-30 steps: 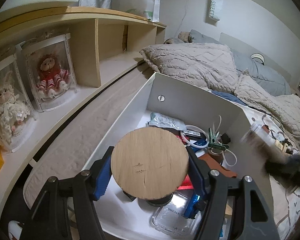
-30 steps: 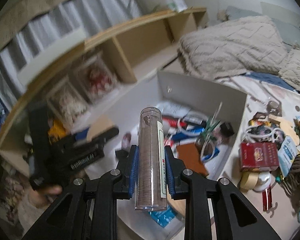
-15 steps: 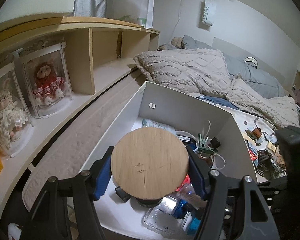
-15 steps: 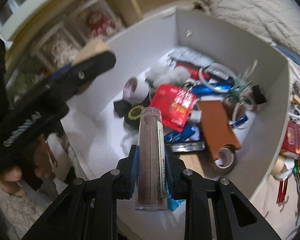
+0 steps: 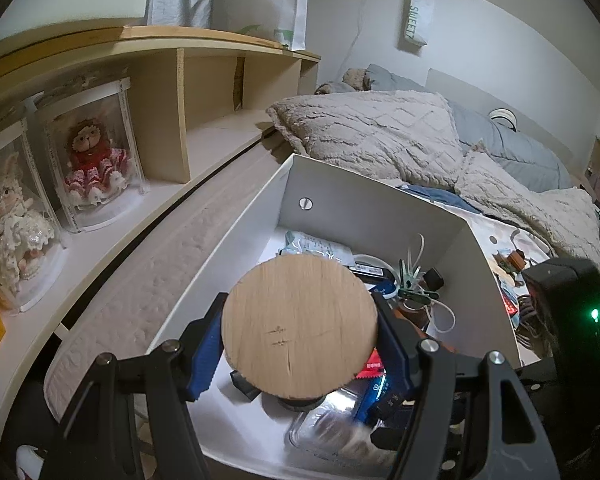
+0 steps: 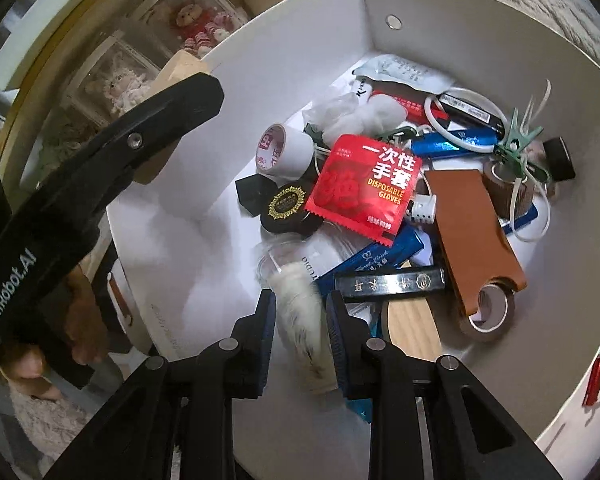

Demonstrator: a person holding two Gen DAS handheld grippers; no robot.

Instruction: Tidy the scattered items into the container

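Tube gripped inside container

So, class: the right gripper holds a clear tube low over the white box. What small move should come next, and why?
Probably open the right gripper and let the clear tube drop. Its fingers clamp the tube inside the white box, just above the items piled there.

Two black handheld grippers with blue finger pads

The left gripper and right gripper share black angular frames, silver screws and ribbed blue pads. White "GenRobot.AI" lettering marks the left; a green light glows on the right.
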